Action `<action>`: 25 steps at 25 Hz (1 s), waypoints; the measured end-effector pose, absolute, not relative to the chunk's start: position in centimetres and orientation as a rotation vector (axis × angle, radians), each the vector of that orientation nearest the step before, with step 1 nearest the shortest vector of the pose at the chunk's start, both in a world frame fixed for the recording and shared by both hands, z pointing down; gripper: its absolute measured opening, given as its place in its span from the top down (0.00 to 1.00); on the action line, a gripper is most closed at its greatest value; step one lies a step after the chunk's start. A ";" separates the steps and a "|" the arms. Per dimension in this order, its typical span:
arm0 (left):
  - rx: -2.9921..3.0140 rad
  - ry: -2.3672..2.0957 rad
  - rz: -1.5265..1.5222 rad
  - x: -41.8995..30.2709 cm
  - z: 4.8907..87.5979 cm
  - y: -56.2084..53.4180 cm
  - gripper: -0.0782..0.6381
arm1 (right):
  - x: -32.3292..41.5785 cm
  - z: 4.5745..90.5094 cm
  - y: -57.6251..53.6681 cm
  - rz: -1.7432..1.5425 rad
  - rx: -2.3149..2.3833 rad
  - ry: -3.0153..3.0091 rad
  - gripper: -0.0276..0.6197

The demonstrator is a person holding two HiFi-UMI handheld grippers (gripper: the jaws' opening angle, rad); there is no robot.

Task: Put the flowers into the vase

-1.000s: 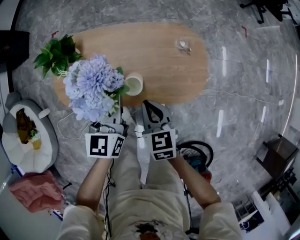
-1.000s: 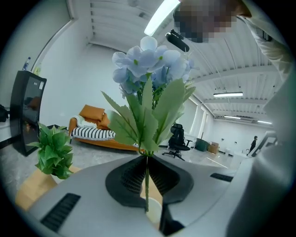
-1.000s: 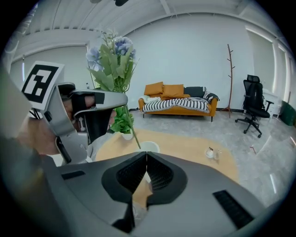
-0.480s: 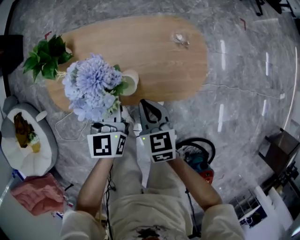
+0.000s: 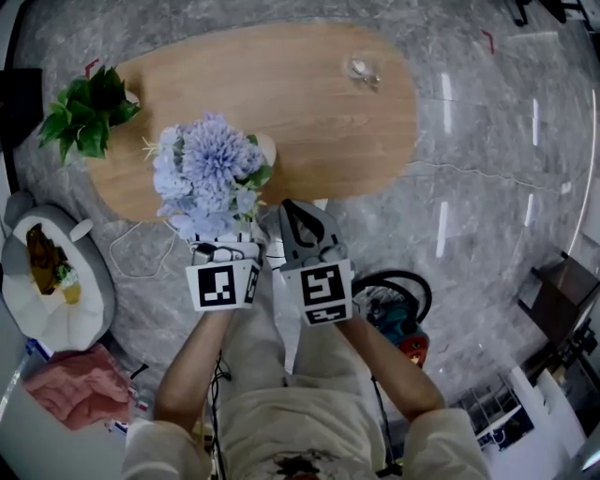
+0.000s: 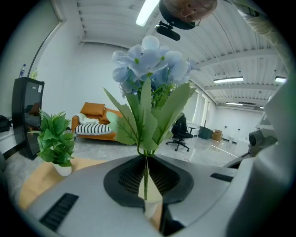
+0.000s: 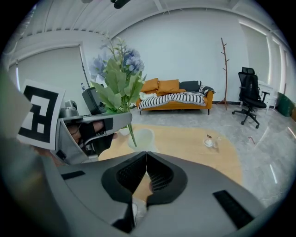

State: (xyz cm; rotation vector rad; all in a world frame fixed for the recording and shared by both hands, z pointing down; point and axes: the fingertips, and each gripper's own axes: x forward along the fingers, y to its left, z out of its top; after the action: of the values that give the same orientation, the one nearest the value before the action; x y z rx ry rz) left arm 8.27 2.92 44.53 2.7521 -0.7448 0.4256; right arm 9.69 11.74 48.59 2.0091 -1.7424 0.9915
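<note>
Grey marbled floor (image 5: pixel 487 187) fills the head view, streaked with glare from the ceiling lights (image 6: pixel 147 10). An oval wooden table (image 5: pixel 319 122) lies at 12 o'clock, with a potted plant (image 5: pixel 84 108) on its 10 o'clock end. At 8 o'clock on the floor sits a grey and white cushioned bed (image 5: pixel 42 319), and a pink cloth (image 5: pixel 75 384) lies just below it. In the right gripper view the walls (image 7: pixel 194 46) are white. An orange sofa (image 7: pixel 162 86) with a striped throw (image 7: pixel 175 98) stands at 12 o'clock, and at 2 o'clock are a bare coat stand (image 7: pixel 225 69) and a black office chair (image 7: pixel 249 92).
</note>
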 end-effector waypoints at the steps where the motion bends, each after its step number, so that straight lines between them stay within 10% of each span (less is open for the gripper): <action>1: 2.754 -0.734 0.439 8.3 44.8 3.2 0.86 | 9.8 48.6 11.9 0.992 2.011 -1.738 0.95; 25: 2.690 -0.612 0.650 8.0 48.8 5.2 0.68 | 8.9 49.2 11.7 1.034 1.998 -1.741 0.95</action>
State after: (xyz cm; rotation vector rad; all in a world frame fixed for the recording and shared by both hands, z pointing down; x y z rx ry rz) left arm 7.98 5.20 48.78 2.6903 -0.6120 0.6496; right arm 8.88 11.72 49.21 1.9978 -1.7411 1.0343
